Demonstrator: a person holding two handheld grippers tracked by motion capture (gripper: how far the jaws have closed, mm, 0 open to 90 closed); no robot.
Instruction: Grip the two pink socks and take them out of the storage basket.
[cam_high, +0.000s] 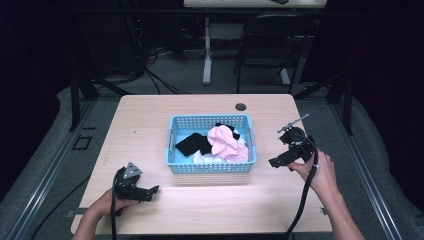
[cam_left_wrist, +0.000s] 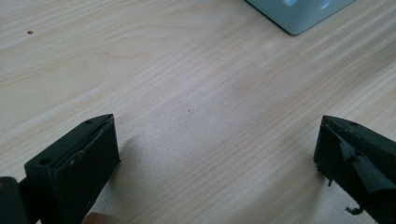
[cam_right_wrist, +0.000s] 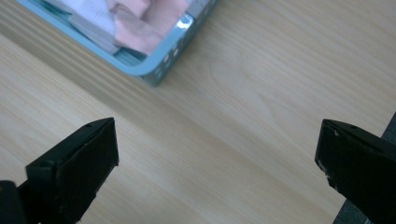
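Flanking basket (cam_high: 172, 145) | left gripper (cam_high: 152, 190), right gripper (cam_high: 274, 162) spread | table between bare

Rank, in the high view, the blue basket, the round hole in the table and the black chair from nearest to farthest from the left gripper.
From the left gripper:
1. Blue basket, mid-table, up and to its right.
2. Round hole, near the table's far edge.
3. Black chair, on the floor beyond the table.

Light falls from overhead onto the pale table (cam_high: 150, 125), while the surrounding room stays dark. The high view looks soft and grainy (fine detail is lost). Both gripper views blur close up, with faint shadows beside the jaws.
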